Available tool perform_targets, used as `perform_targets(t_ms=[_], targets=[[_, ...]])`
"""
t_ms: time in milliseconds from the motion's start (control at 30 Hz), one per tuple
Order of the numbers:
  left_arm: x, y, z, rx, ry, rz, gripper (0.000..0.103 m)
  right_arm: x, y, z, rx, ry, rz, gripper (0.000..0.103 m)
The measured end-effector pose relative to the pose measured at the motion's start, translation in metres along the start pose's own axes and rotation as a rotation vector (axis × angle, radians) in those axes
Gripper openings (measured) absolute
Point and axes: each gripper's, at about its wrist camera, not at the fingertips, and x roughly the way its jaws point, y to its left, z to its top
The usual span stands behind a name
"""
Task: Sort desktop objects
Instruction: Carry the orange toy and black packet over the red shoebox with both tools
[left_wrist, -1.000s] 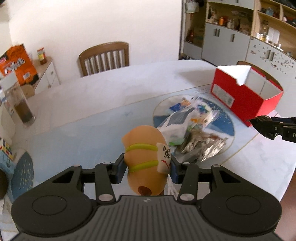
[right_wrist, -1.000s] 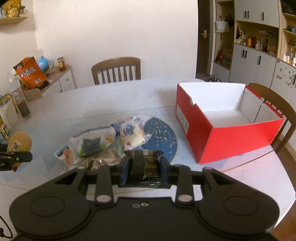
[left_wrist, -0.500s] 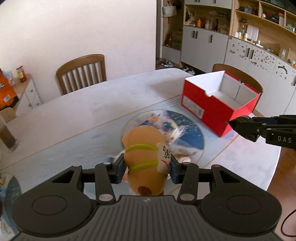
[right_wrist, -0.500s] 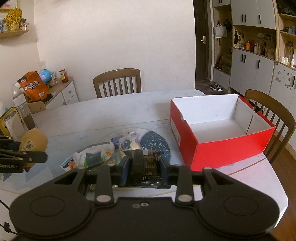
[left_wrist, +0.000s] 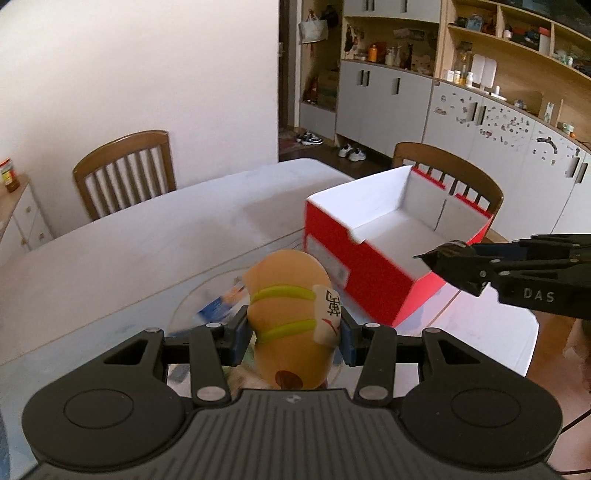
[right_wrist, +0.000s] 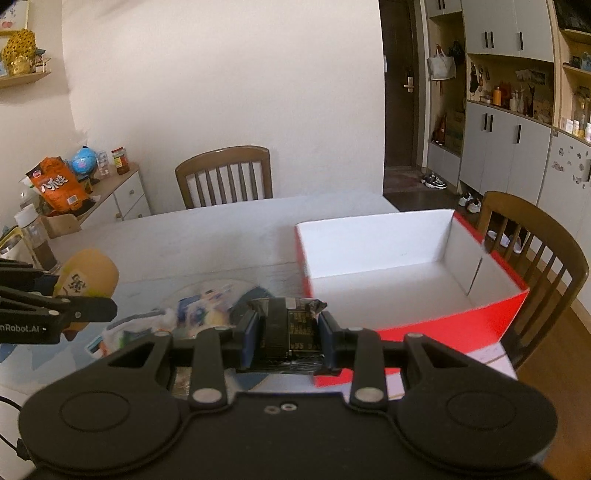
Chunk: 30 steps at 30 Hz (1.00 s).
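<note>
**Both grippers loaded beside the red box**

While the left gripper (left_wrist: 291, 334) clamps a tan toy (left_wrist: 290, 325) (yellow bands, a white tag) above the table (left_wrist: 129, 251), the right gripper (right_wrist: 288, 332) pinches a dark packet (right_wrist: 291, 328). The open red box (right_wrist: 406, 273) stands just ahead, near the snack bags (right_wrist: 192, 314).

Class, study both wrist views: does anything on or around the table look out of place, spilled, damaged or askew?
The odd spot is the loose heap of snack packets on the table, lying jumbled and overlapping beside the red box, whose inside shows nothing. No spill or damage shows.
</note>
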Motion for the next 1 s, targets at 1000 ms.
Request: perform_targets(t_ms=[1000], targets=[[0.176,-0.126,0.084,0.118,0.166,-0.095,0.046,0.082,-0.146,0.028,0.009,0.048,-0.021,0.034]])
